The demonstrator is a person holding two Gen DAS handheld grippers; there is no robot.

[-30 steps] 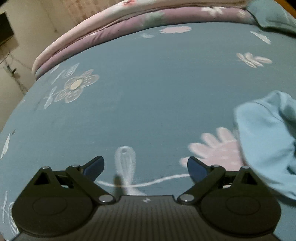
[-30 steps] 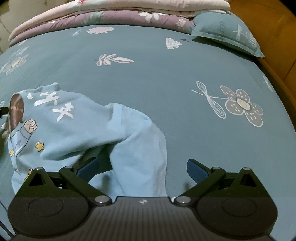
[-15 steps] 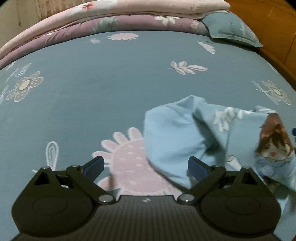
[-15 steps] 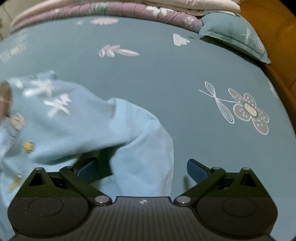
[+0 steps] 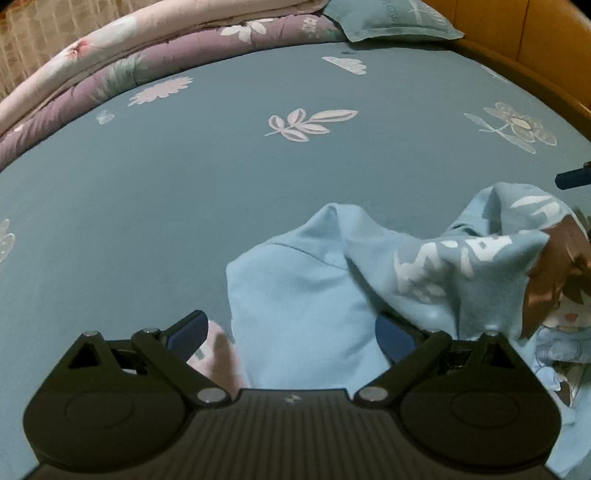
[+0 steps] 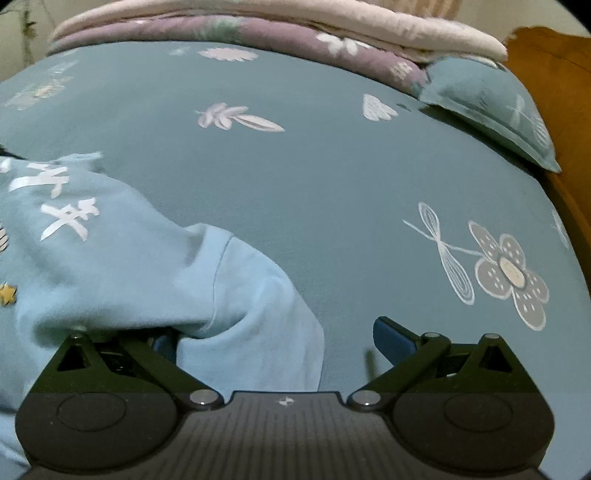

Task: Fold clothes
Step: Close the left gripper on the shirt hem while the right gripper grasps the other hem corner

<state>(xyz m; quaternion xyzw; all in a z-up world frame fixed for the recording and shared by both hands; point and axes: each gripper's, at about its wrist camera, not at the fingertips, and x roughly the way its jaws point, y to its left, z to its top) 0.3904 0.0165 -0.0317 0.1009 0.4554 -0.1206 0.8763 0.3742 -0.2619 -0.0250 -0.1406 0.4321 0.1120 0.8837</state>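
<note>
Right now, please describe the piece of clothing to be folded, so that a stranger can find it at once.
Start from the bed, covered by a teal flowered sheet. On it, near both grippers, lies the light blue shirt, crumpled. Unlike the sheet and the teal pillow, it is paler, with big white characters and a cartoon figure printed on it.

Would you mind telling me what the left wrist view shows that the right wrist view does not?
Only the left wrist view shows the cartoon figure print on the shirt, a pink flower print under the open left claw, and the other claw's blue fingertip at the right edge.

Only the right wrist view shows the yellow star and the open right claw.

Both share the light blue shirt, the teal bedsheet, the folded quilts and the pillow.
</note>
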